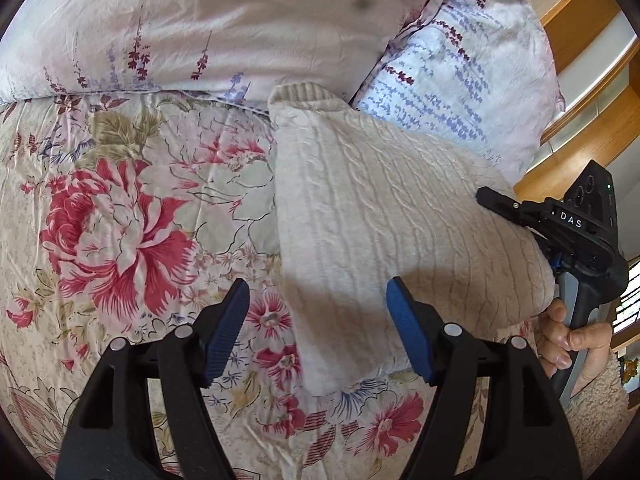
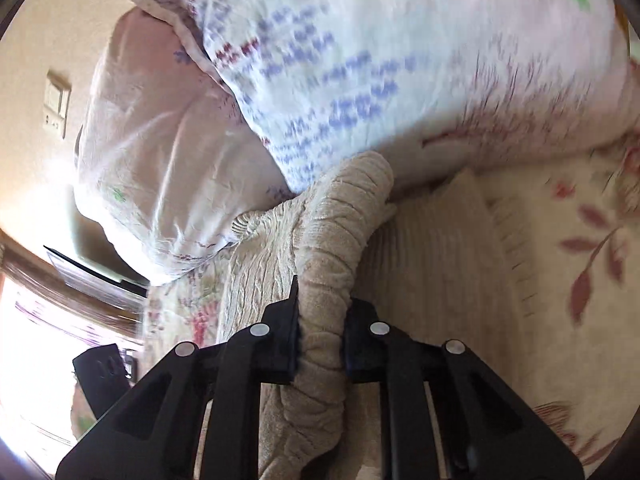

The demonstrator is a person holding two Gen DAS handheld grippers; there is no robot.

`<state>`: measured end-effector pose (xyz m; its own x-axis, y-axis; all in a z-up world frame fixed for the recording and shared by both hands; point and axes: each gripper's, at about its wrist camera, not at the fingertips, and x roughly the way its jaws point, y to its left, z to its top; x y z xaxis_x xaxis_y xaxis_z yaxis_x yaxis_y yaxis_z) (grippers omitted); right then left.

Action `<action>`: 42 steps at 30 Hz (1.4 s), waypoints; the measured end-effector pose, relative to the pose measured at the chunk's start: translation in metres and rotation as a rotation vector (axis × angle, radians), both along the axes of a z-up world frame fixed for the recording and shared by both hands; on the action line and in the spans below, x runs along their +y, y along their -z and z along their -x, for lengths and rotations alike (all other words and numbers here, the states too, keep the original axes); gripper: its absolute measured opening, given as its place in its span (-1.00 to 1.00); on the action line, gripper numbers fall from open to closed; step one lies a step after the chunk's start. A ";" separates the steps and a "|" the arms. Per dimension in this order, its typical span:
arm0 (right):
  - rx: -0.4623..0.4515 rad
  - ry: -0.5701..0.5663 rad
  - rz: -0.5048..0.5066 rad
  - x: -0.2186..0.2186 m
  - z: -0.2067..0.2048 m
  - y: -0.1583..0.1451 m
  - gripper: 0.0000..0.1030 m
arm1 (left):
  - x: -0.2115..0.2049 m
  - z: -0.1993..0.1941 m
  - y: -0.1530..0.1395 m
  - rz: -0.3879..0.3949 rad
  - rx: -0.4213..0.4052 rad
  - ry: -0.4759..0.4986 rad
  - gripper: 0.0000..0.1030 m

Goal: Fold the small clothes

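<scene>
Blue-padded left gripper (image 1: 318,330) hangs wide apart, holding nothing, over the near edge of the cream knit sweater (image 1: 384,208), which lies on the floral bedspread (image 1: 120,208) beside two pillows (image 1: 460,72). Right gripper (image 2: 322,344) is clamped on a bunched fold of it.

A home bedroom: a bed spread with a flowered quilt (image 1: 120,220), two pillows (image 1: 200,28) in lavender-print cases at its head, wooden trim (image 1: 592,132) alongside, and a wall switch (image 2: 56,104).
</scene>
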<state>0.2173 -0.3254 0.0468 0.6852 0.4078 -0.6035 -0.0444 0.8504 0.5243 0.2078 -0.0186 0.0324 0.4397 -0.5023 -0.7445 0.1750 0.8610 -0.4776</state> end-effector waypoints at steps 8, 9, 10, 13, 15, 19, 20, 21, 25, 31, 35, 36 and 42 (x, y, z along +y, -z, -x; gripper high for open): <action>0.048 0.092 0.114 -0.047 0.021 0.014 -0.69 | -0.017 0.007 0.006 0.016 0.004 0.054 0.37; 0.054 0.099 0.122 -0.053 0.026 0.018 -0.69 | -0.020 0.008 0.007 0.017 0.005 0.062 0.37; 0.056 0.107 0.131 -0.055 0.028 0.021 -0.69 | -0.023 0.009 0.008 0.017 0.006 0.071 0.37; 0.028 0.127 0.137 -0.057 0.034 0.015 -0.70 | -0.028 0.010 0.009 0.023 0.007 0.090 0.37; 0.003 0.139 0.134 -0.063 0.041 0.009 -0.70 | -0.031 0.011 0.010 0.027 0.011 0.099 0.37; 0.063 0.158 0.131 -0.070 0.034 0.024 -0.69 | -0.033 0.013 0.014 0.053 0.017 0.114 0.37; 0.100 0.164 0.135 -0.070 0.028 0.034 -0.69 | -0.034 0.013 0.016 0.063 0.023 0.120 0.37; 0.120 0.168 0.127 -0.071 0.025 0.041 -0.68 | -0.035 0.014 0.017 0.068 0.028 0.123 0.37; 0.135 0.190 0.029 -0.083 0.028 0.047 -0.48 | -0.038 0.014 0.019 0.087 0.041 0.133 0.35; 0.131 0.212 -0.105 -0.106 0.067 0.045 0.18 | -0.040 0.017 0.022 0.124 0.067 0.158 0.34; 0.134 0.209 -0.175 -0.114 0.094 0.054 0.18 | -0.041 0.022 0.027 0.163 0.101 0.187 0.27; 0.127 0.201 -0.188 -0.113 0.100 0.056 0.18 | -0.042 0.024 0.029 0.163 0.106 0.191 0.23; 0.123 0.158 -0.109 -0.089 0.101 0.058 -0.55 | -0.048 0.027 0.038 0.151 0.132 0.194 -0.47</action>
<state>0.1162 -0.4148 -0.0117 0.6696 0.3691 -0.6445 0.1546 0.7795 0.6070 0.1807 -0.0670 -0.0055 0.2283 -0.6771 -0.6996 0.2575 0.7350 -0.6273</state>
